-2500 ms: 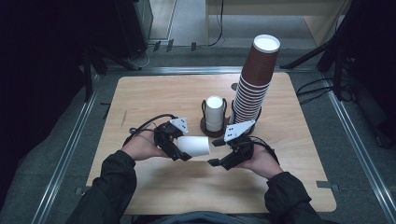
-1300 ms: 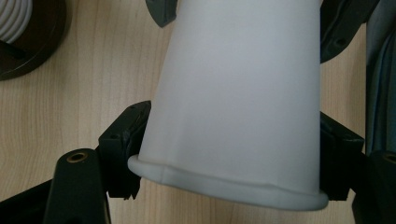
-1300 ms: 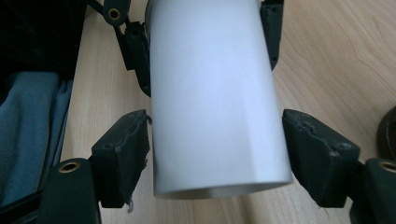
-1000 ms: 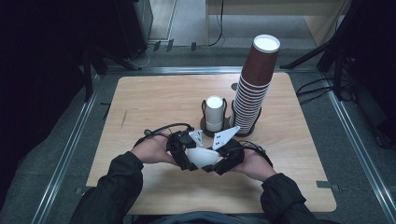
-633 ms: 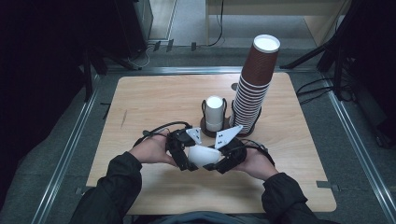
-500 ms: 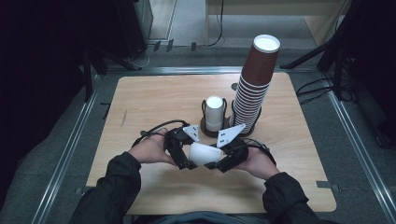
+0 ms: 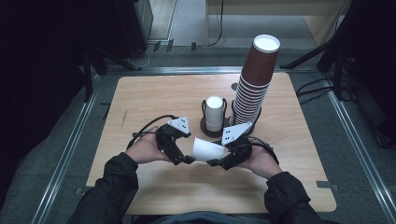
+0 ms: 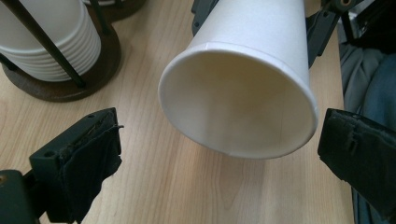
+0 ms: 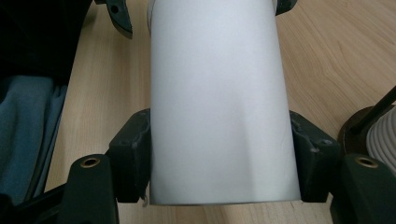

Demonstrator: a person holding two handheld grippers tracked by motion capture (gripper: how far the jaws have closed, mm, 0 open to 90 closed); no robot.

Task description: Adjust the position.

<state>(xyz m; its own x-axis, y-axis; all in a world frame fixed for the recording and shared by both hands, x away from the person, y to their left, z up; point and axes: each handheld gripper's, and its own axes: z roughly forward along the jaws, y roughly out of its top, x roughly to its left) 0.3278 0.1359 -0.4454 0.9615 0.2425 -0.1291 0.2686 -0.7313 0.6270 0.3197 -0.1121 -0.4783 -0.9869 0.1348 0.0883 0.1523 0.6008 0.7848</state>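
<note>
A white paper cup (image 7: 208,150) lies on its side in the air just above the table's front middle. My right gripper (image 7: 219,158) is shut on its base end. In the right gripper view both pads press the cup's wall (image 9: 219,107). My left gripper (image 7: 184,156) stands at the cup's open mouth. Its jaws have just been opening and are now wide apart. In the left gripper view the cup's rim (image 8: 243,93) sits between the pads (image 8: 93,154) with a gap on each side.
A stack of white cups in a round wooden holder (image 7: 215,114) stands just behind the hands, also in the left gripper view (image 8: 56,84). A tall stack of brown cups (image 7: 254,88) rises to its right. Bare wooden table (image 7: 140,102) spreads to the left.
The left gripper's jaws have let go of the cup's mouth and spread wide, and the left hand has drawn back a little to the left. The right gripper keeps its hold.
</note>
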